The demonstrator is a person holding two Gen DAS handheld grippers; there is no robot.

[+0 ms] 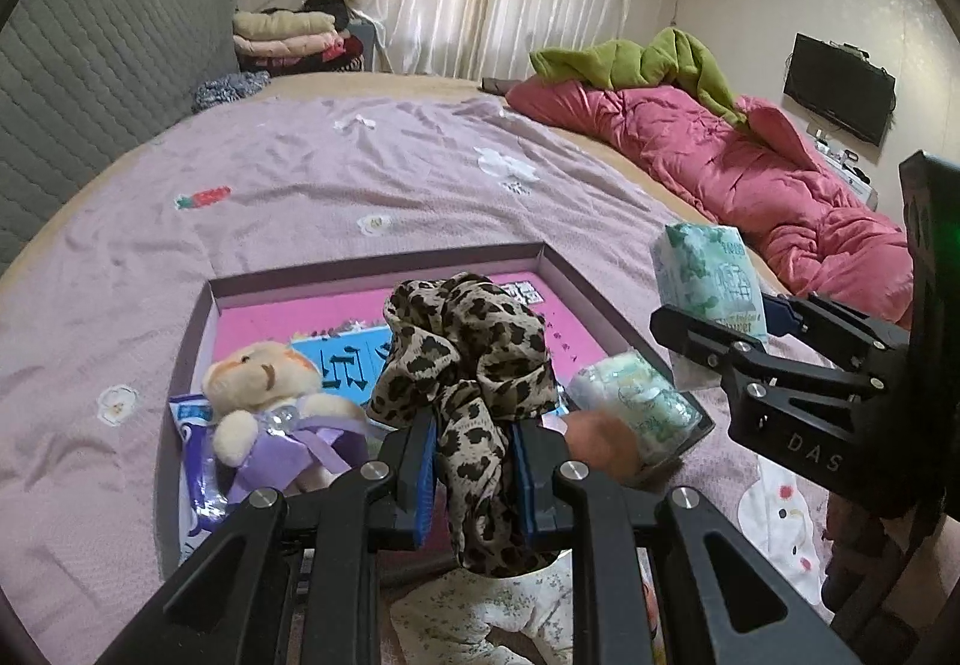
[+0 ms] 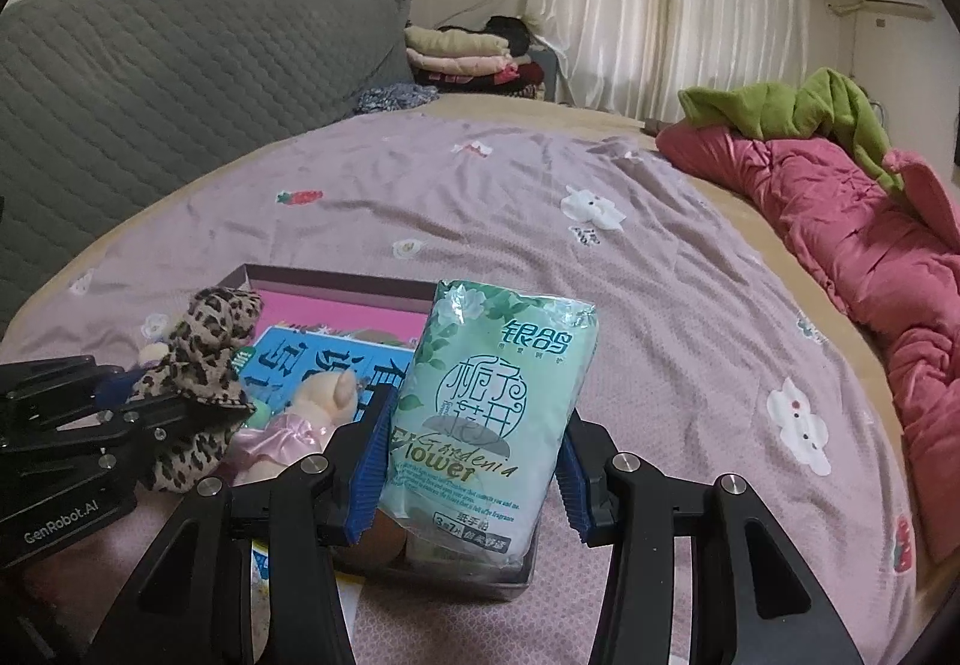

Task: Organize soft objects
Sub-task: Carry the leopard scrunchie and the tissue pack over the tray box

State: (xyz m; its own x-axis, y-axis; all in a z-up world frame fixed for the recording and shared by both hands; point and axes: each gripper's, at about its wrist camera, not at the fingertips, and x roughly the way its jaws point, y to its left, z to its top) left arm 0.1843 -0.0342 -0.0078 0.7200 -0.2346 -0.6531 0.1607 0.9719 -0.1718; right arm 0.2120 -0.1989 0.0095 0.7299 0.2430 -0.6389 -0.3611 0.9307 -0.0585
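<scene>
My left gripper (image 1: 471, 476) is shut on a leopard-print scarf (image 1: 465, 359), which bunches above the pads and hangs below them, over the shallow box (image 1: 372, 272) on the bed. The same scarf (image 2: 201, 359) shows at the left of the right wrist view, in the left gripper (image 2: 129, 401). My right gripper (image 2: 471, 476) is shut on a green tissue pack (image 2: 498, 401), held upright just right of the box; this pack (image 1: 711, 284) and the right gripper (image 1: 750, 332) appear at the right of the left wrist view. Inside the box lie a plush bear (image 1: 264, 395), another tissue pack (image 1: 636, 404) and a blue book (image 1: 345, 362).
The box rests on a mauve patterned bedspread (image 1: 360, 173). A pink quilt (image 1: 750, 167) with a green blanket (image 1: 648, 62) lies along the right side. A grey padded headboard (image 1: 102, 65) stands at left, folded clothes (image 1: 288, 35) behind. A pink plush toy (image 2: 312, 407) sits in the box.
</scene>
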